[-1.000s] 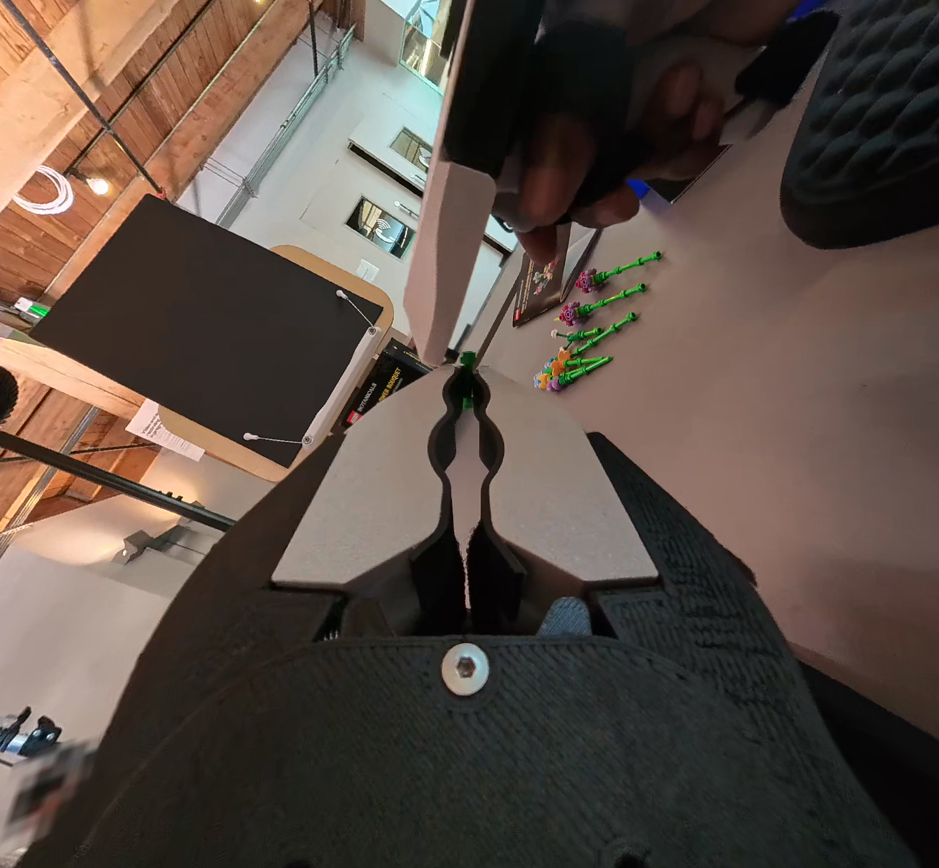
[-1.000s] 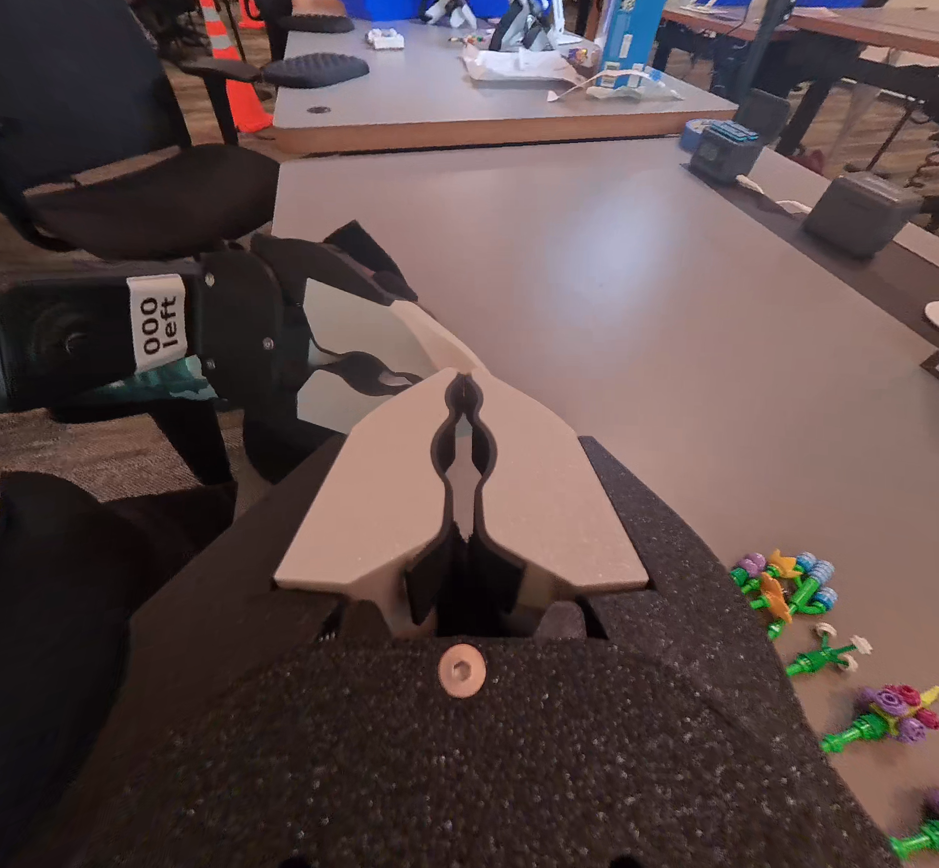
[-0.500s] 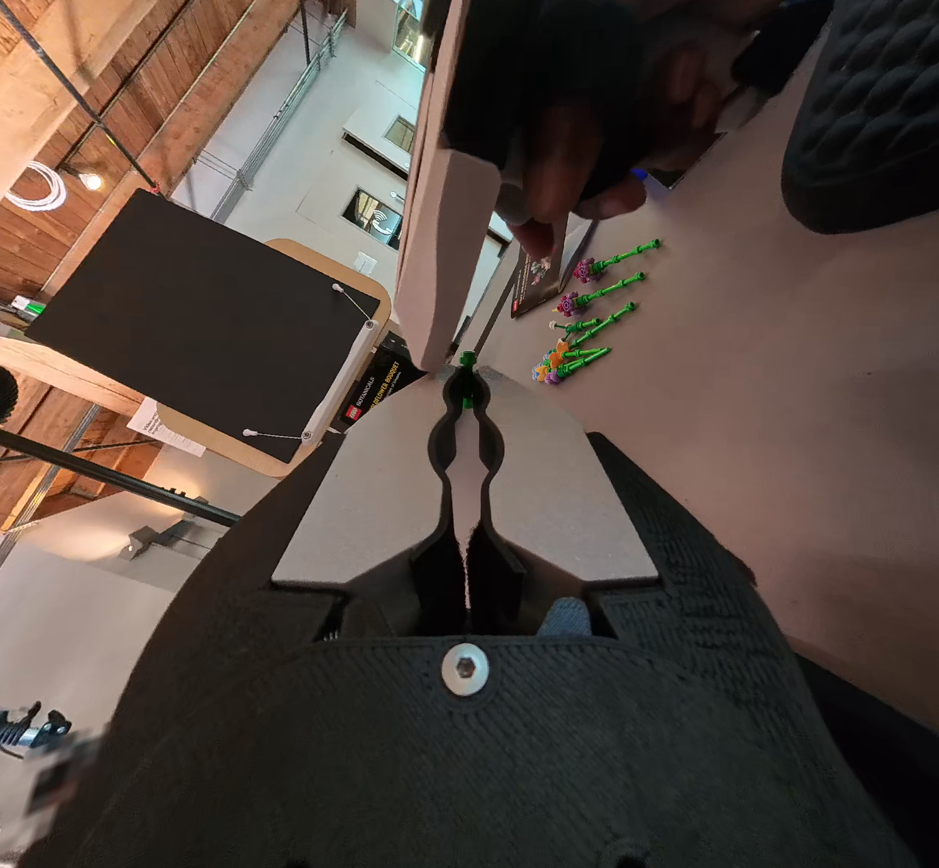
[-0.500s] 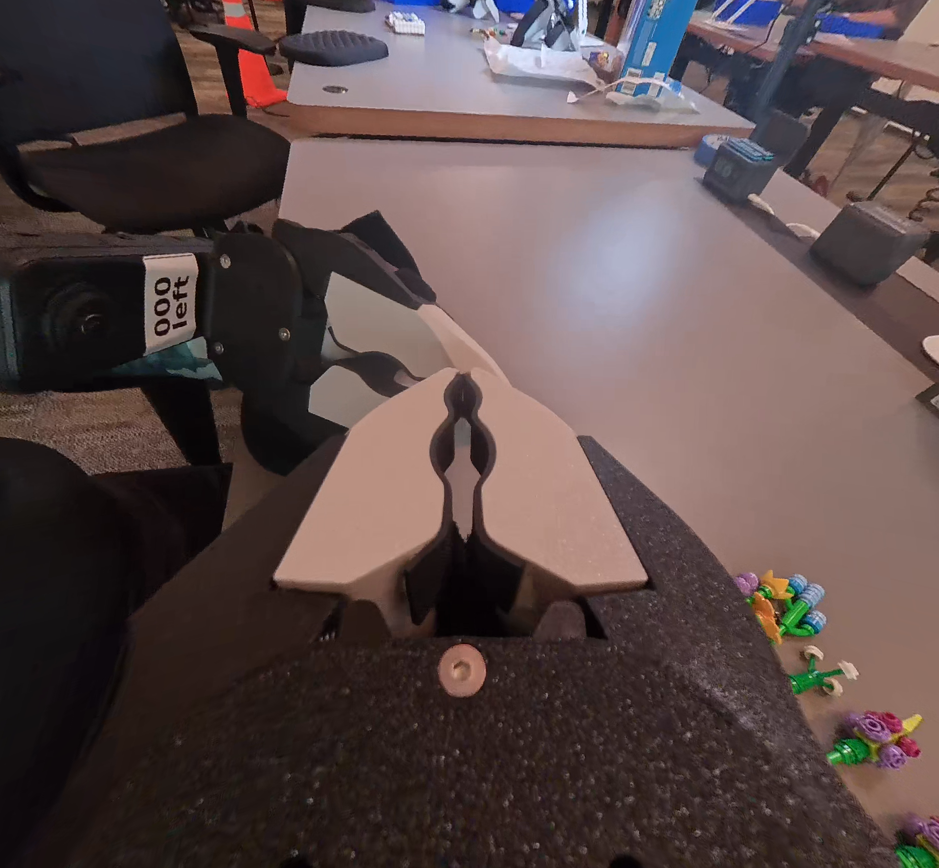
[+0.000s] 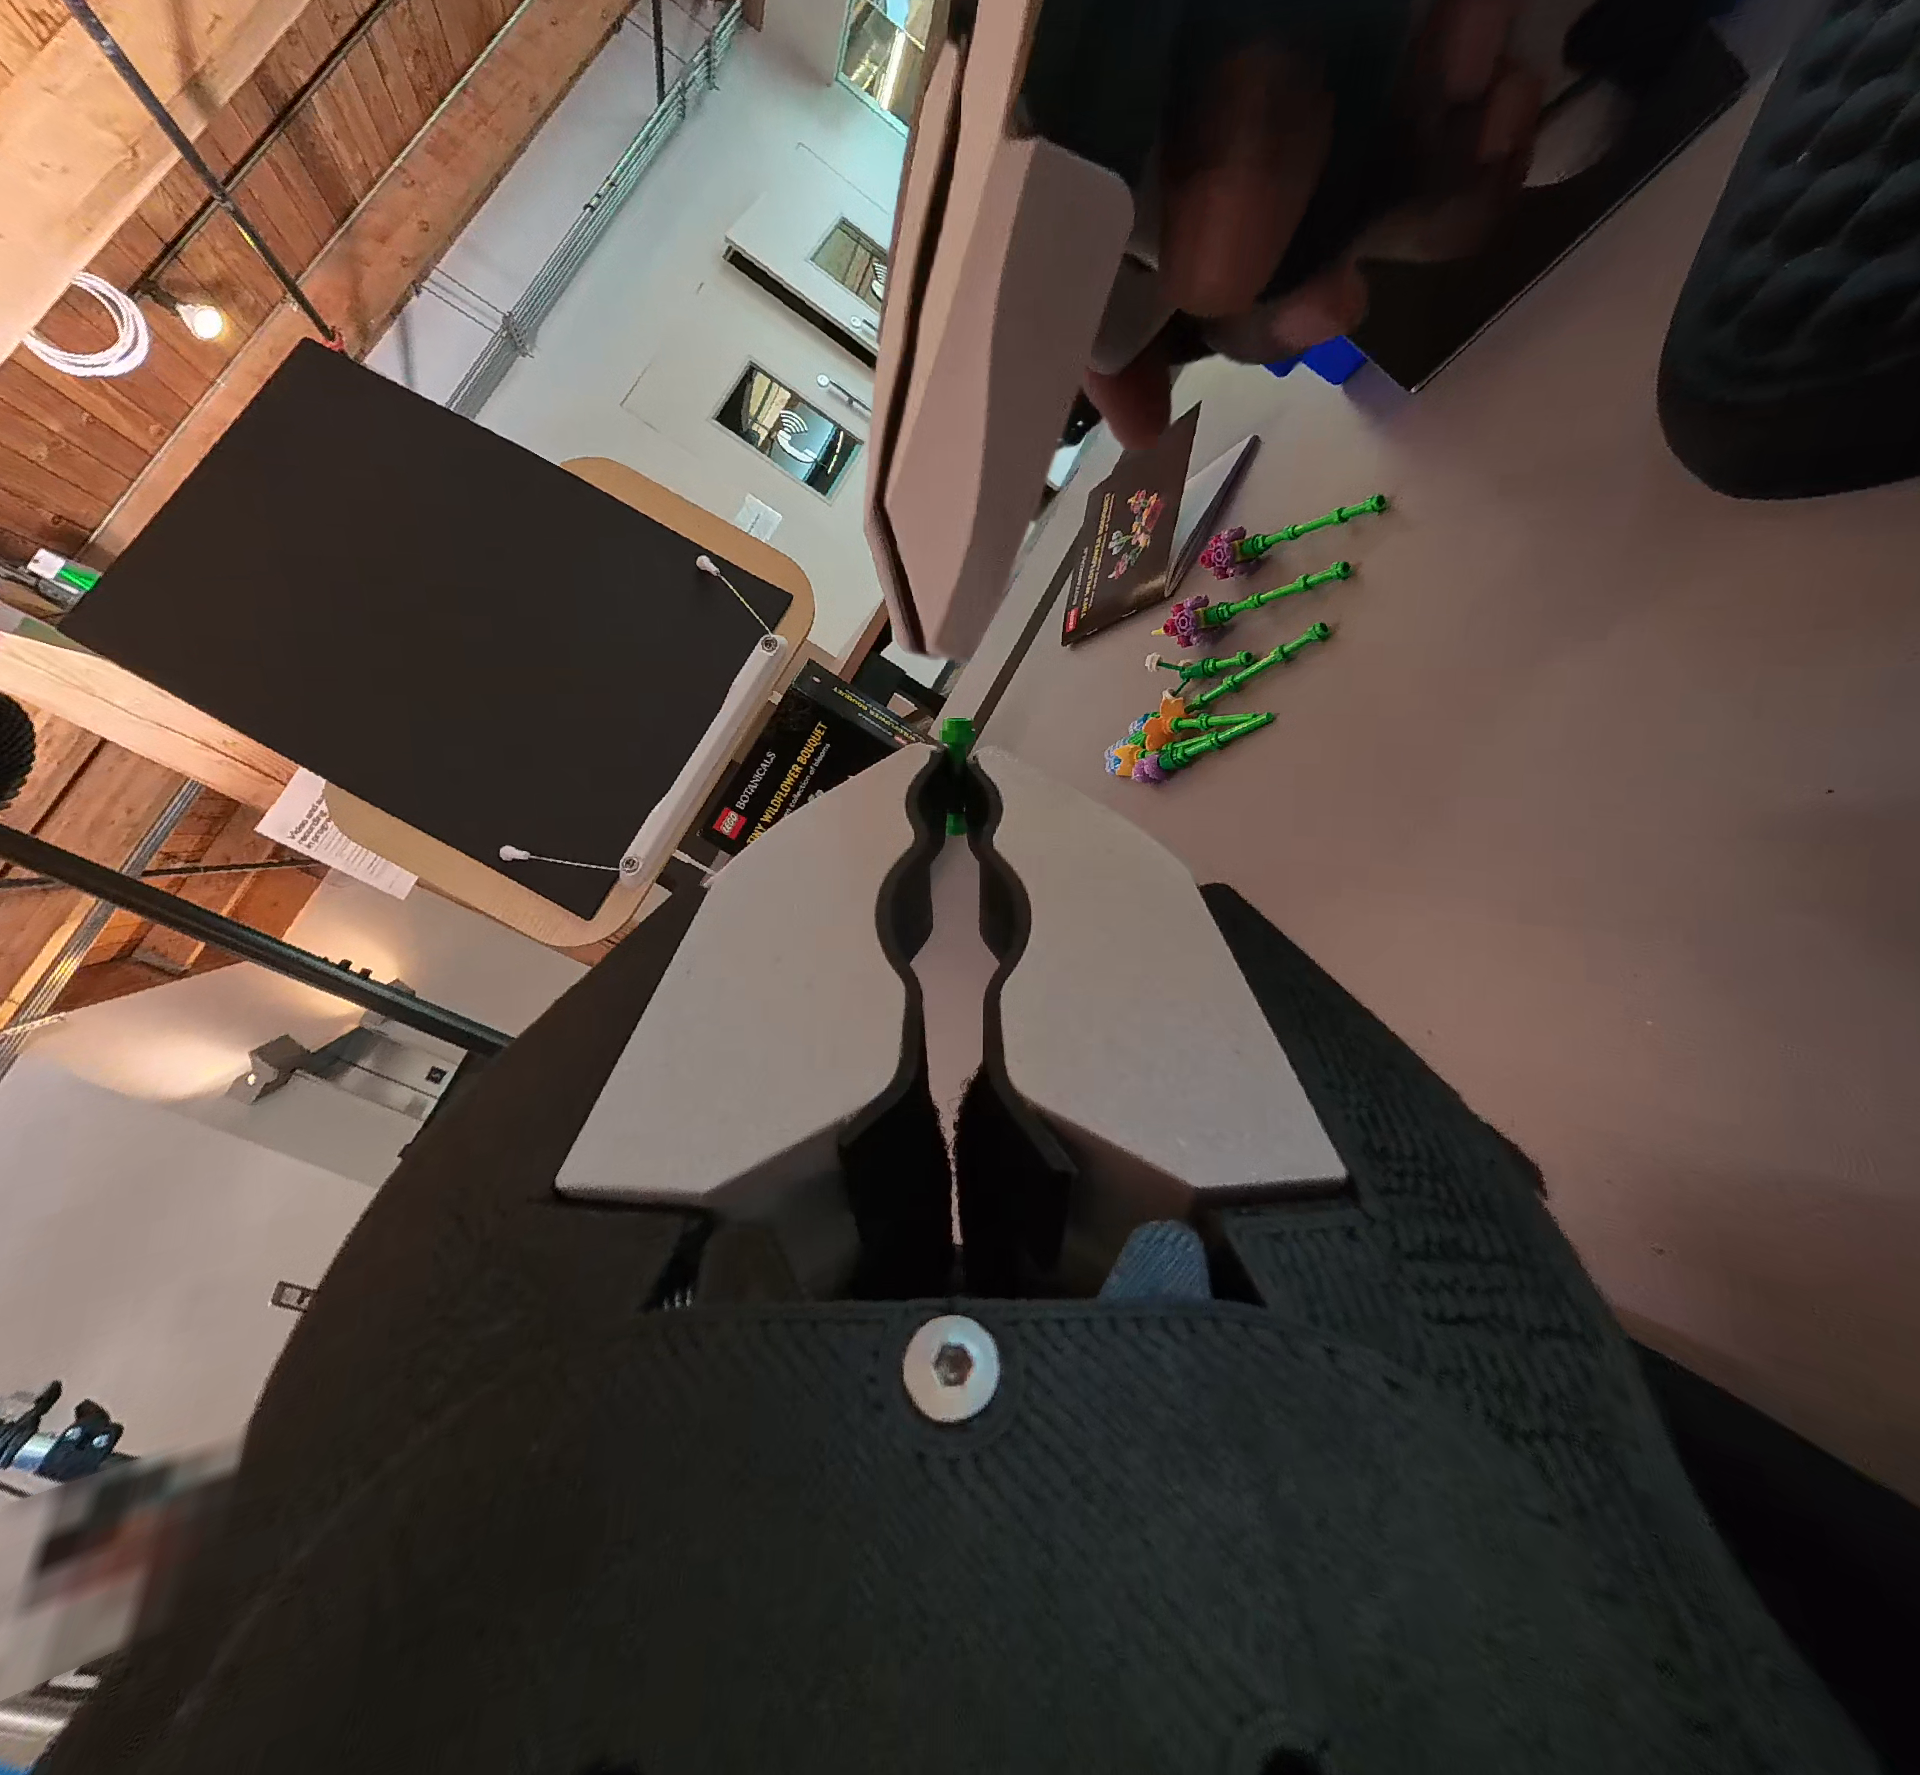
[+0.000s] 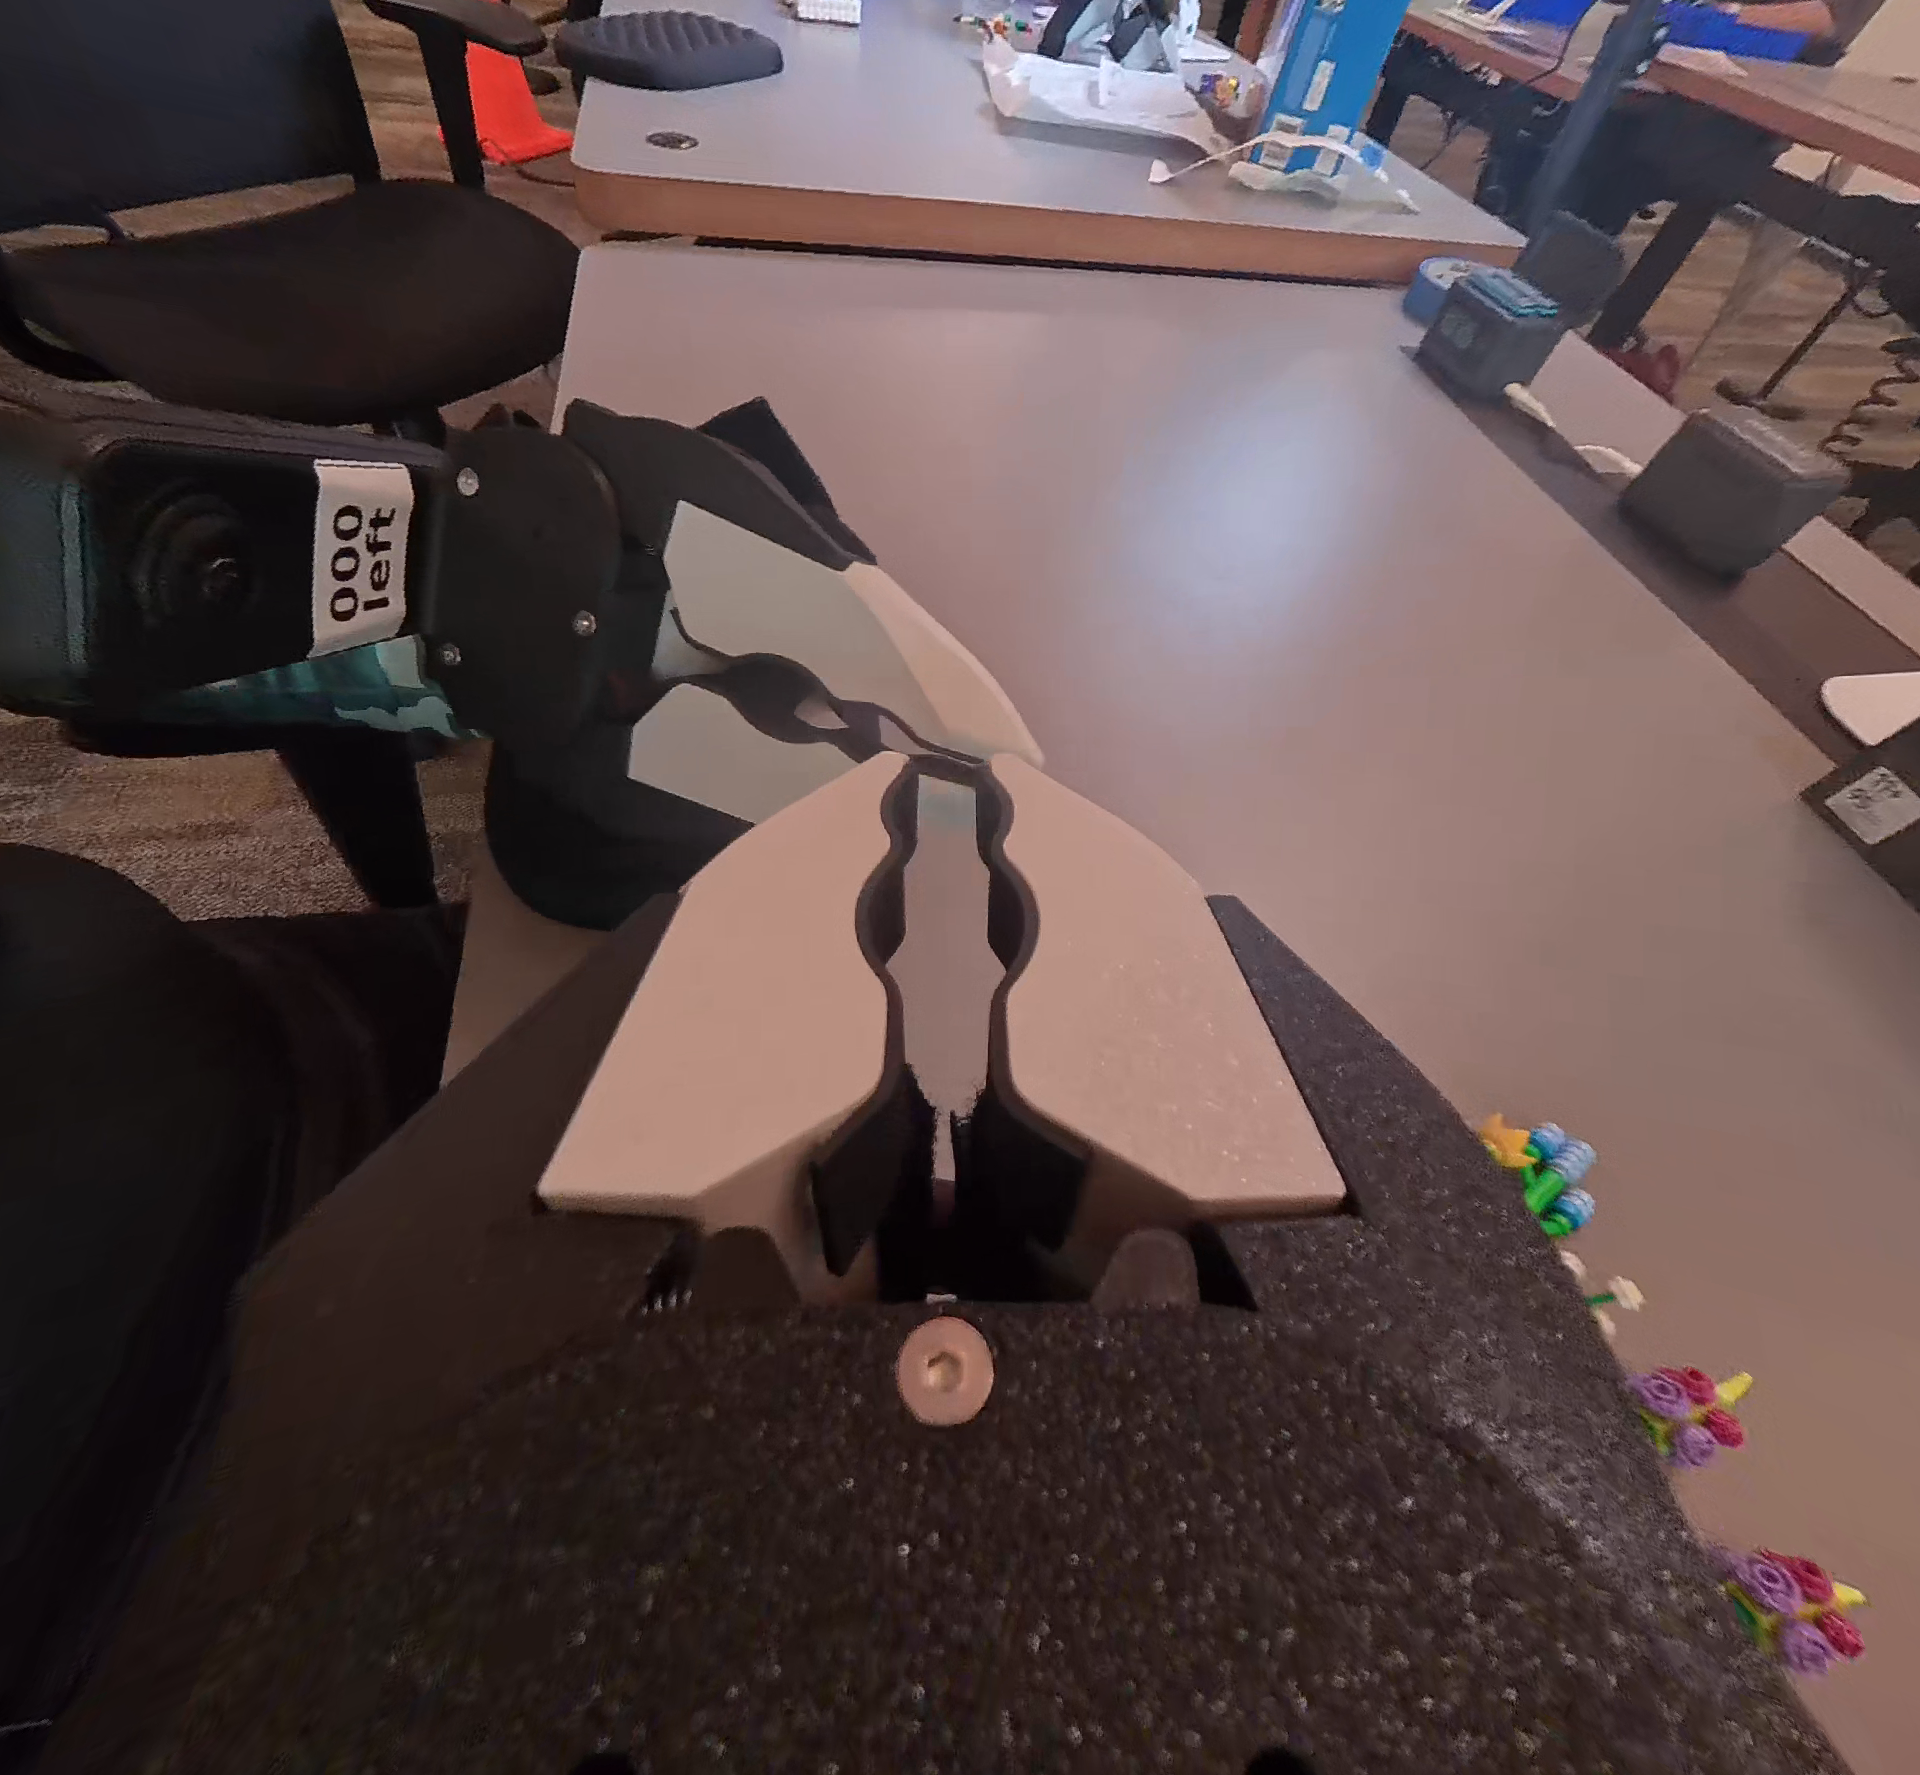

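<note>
The left gripper (image 5: 954, 769) is pinched nearly closed on a small green stem piece (image 5: 954, 757), whose stud end pokes out past the fingertips at 12 o'clock in its own view. The right gripper (image 5: 940, 624) hangs just above and beyond that tip, at about 12 o'clock, with a hand (image 5: 1236, 198) wrapped round its body. In the right wrist view the right gripper (image 6: 945, 769) has its fingers drawn in to a narrow gap with nothing between them, and the left gripper (image 6: 977, 738) reaches in from 9 o'clock so that its tip lies just beside the right one's. On the grey table (image 5: 1558, 842), at about 2 o'clock in the left view, a row of toy flowers (image 5: 1236, 624) with green stems lies near a dark booklet (image 5: 1127, 530). A dark box (image 5: 790, 780) sits at the table's edge at 11 o'clock. A black chair (image 6: 291, 291) stands at 10 o'clock in the right view.
</note>
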The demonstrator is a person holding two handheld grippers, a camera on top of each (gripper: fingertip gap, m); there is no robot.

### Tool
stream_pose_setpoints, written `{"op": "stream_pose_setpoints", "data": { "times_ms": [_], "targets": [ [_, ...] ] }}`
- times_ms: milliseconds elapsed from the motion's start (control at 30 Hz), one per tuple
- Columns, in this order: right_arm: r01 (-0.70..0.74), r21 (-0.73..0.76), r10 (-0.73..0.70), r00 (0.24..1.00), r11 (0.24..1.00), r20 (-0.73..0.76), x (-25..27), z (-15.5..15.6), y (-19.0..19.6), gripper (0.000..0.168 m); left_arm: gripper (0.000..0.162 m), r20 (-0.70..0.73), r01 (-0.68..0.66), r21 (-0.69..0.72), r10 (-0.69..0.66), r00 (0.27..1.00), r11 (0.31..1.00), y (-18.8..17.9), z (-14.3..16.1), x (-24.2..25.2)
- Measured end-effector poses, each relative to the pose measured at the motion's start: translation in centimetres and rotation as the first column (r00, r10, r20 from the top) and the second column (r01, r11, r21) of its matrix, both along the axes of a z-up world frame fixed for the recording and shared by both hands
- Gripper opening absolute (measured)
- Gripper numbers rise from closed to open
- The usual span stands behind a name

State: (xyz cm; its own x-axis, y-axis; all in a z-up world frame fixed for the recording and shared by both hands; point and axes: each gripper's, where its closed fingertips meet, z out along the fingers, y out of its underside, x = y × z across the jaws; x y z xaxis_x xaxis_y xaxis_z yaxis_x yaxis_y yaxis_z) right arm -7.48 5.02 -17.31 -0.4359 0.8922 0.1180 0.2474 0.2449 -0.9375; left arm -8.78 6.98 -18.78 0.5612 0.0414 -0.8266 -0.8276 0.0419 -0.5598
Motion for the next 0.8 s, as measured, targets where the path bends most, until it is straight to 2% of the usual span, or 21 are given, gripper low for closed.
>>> {"op": "stream_pose_setpoints", "data": {
  "times_ms": [200, 467, 567, 633, 800],
  "targets": [
    [0.044, 0.001, -0.044, 0.999, 0.999, 0.028, -0.72, -0.94, 0.14, 0.013, 0.003, -0.013, 0.002, 0.015, -0.002, 1.000, 1.000, -0.13, 0.16, 0.06],
    [0.044, -0.036, -0.043, 0.999, 0.998, 0.018, -0.87, -0.98, 0.37, 0.005, 0.003, -0.032, 0.012, 0.016, -0.012, 0.999, 1.000, -0.16, 0.05, 0.30],
    [0.058, -0.025, -0.057, 0.998, 0.998, 0.019, -0.96, -0.98, 0.48, 0.014, 0.003, -0.024, 0.018, 0.020, -0.018, 1.000, 1.000, -0.19, 0.13, 0.37],
    [0.048, -0.007, -0.048, 0.999, 0.999, 0.020, -0.92, -1.09, 0.28, 0.007, 0.003, -0.031, 0.018, 0.020, -0.018, 0.999, 1.000, -0.19, 0.10, 0.40],
    [0.045, 0.005, -0.045, 0.999, 0.999, 0.025, -0.84, -1.10, 0.24, 0.006, 0.003, -0.031, 0.023, 0.023, -0.022, 0.999, 0.999, -0.17, 0.10, 0.48]
  ]
}}
